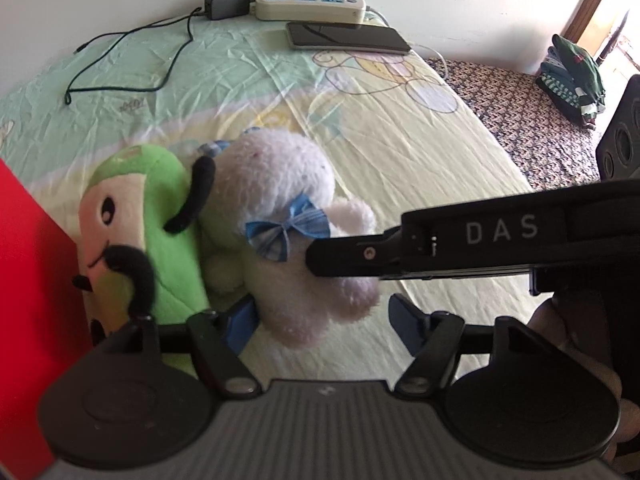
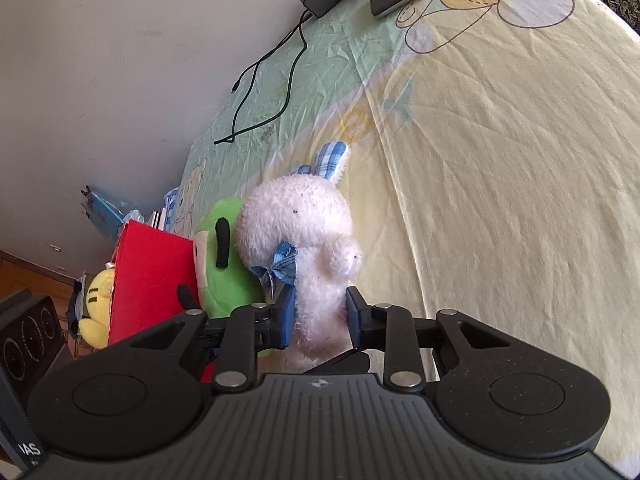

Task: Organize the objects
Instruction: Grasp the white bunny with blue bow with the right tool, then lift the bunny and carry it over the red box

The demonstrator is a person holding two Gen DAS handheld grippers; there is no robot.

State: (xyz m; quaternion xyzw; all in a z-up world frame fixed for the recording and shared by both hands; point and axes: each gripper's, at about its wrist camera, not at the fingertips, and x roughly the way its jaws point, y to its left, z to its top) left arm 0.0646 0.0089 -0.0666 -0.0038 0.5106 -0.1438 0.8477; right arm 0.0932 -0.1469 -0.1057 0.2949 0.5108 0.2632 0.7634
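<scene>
Inventory, left to right, on my bed [image 1: 420, 168] with its pastel cartoon sheet.

1. Red box [image 1: 28, 280]: at 9 o'clock in the left wrist view, touching the green plush.
2. Green plush toy [image 1: 160, 240]: cream face, black limbs, lying between the red box and the white bunny, pressed against both.
3. White plush bunny [image 1: 280, 216]: blue bow [image 1: 288, 232] at its neck and a blue checked ear [image 2: 332, 160] pointing toward 12 o'clock. It lies on the bed at centre.
4. My left gripper [image 1: 324, 320]: fingers spread wide, one blue pad at each side of the bunny's lower body, gripping nothing.
5. My right gripper [image 2: 320, 316]: fingers pinching the bunny's lower body, blue pads pressed into the fur on both sides. In the left wrist view it reaches in from 3 o'clock.
6. Yellow plush [image 2: 96, 312]: at 8 o'clock in the right wrist view, behind the red box.
7. Far end, 12 o'clock: black charger [image 1: 226, 3] with trailing cable [image 1: 132, 60], white power strip [image 1: 310, 3], dark phone [image 1: 348, 38] just beside the strip.
8. Folded green clothes [image 1: 572, 76]: 2 o'clock, well apart, on a patterned cover.
</scene>
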